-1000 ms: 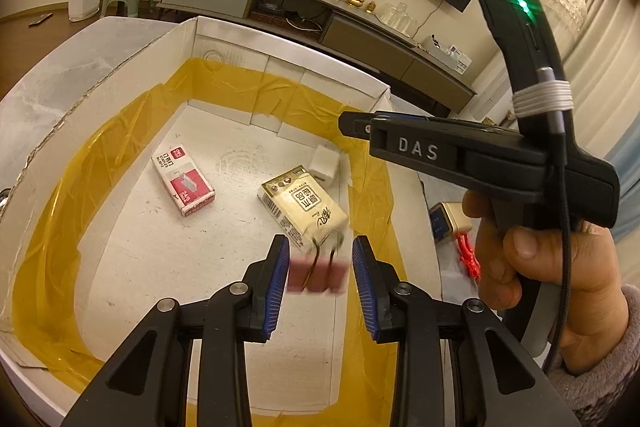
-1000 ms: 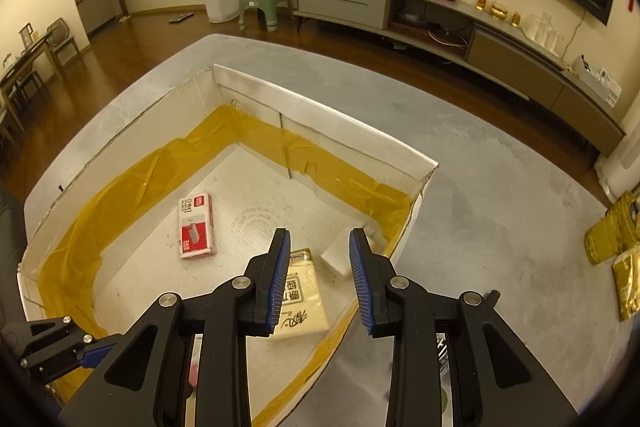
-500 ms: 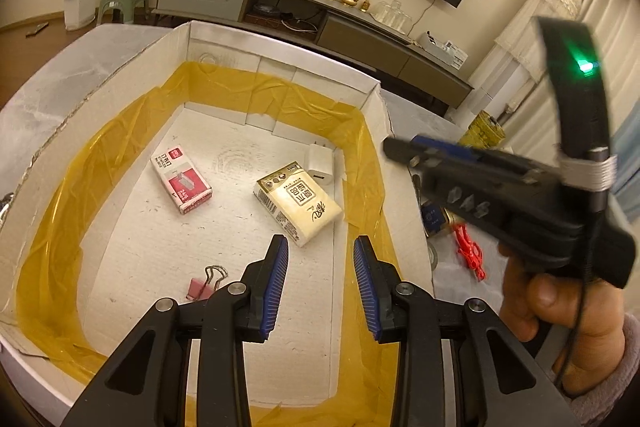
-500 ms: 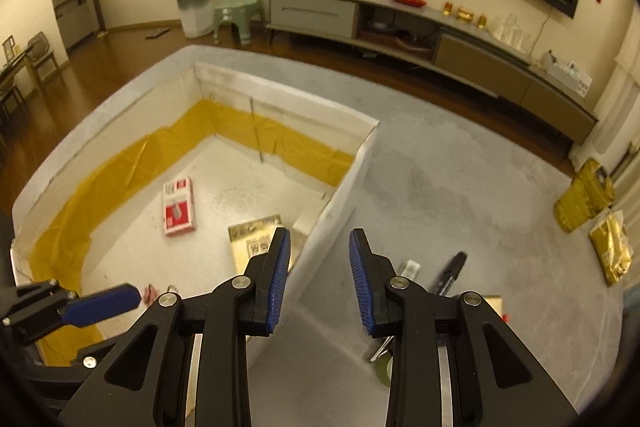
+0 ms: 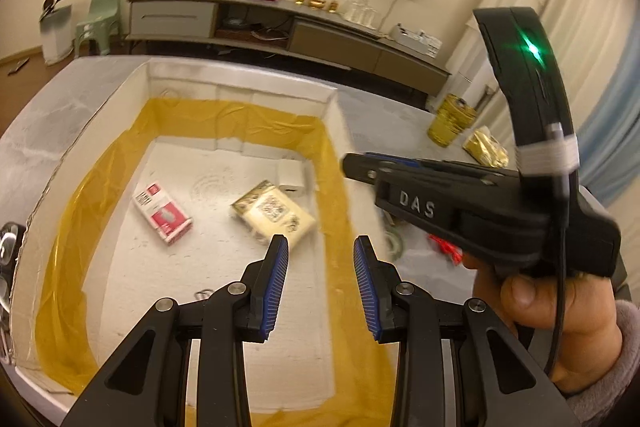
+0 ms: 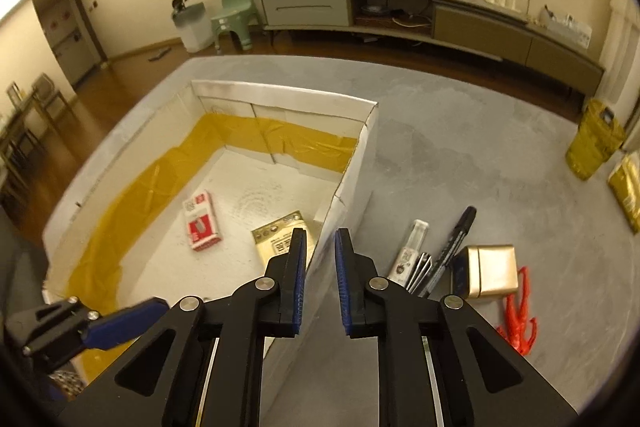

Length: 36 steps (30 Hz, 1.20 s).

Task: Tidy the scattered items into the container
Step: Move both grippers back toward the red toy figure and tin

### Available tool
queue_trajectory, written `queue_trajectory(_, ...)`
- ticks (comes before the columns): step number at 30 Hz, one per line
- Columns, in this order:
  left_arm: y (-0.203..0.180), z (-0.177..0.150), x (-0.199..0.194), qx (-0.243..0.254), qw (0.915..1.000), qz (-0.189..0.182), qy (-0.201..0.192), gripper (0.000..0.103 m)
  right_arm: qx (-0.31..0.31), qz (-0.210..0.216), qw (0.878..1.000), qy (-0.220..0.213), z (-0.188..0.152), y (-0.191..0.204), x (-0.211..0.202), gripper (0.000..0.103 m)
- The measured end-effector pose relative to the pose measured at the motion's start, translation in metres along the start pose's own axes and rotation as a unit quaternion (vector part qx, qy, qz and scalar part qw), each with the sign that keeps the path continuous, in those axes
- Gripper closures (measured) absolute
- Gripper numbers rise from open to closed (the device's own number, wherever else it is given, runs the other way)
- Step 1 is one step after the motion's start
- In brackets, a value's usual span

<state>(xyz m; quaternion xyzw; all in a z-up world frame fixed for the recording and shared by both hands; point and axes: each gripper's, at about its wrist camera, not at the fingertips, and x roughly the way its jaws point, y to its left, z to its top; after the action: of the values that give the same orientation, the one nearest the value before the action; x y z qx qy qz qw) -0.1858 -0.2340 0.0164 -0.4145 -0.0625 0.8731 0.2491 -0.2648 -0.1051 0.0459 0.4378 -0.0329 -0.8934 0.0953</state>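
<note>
Currently between picks. Left tool (image 5: 320,283) released, empty, over the container (image 6: 360,155), which holds three packets. Right tool (image 6: 320,283) also released, empty, above the container's wall. Next: right tool reaches the pen (image 6: 454,247) cluster on the table (image 6: 460,155).

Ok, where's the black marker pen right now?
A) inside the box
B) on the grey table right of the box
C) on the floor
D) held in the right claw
B: the black marker pen lies on the grey table outside the box wall; the right claw is empty.
</note>
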Motion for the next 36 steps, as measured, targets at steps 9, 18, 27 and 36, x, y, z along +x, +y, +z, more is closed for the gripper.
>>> queue_trajectory(9,-0.042,-0.002,-0.006,0.044,0.9990,-0.010,-0.001,0.067,0.005,0.015,1.000,-0.026,-0.016,-0.018,-0.045,0.084)
queue_trajectory(18,-0.087,-0.015,-0.007,0.088,0.9960,-0.017,0.005,0.067,0.036,0.017,0.998,-0.044,-0.034,-0.053,-0.081,0.084)
queue_trajectory(27,-0.128,-0.024,0.013,0.121,0.9922,-0.022,0.021,0.067,0.079,-0.010,0.996,-0.046,-0.054,-0.110,-0.098,0.081)
queue_trajectory(36,-0.138,-0.024,0.056,0.102,0.9934,-0.013,0.051,0.057,0.105,-0.022,0.994,-0.014,-0.078,-0.157,-0.078,0.075)
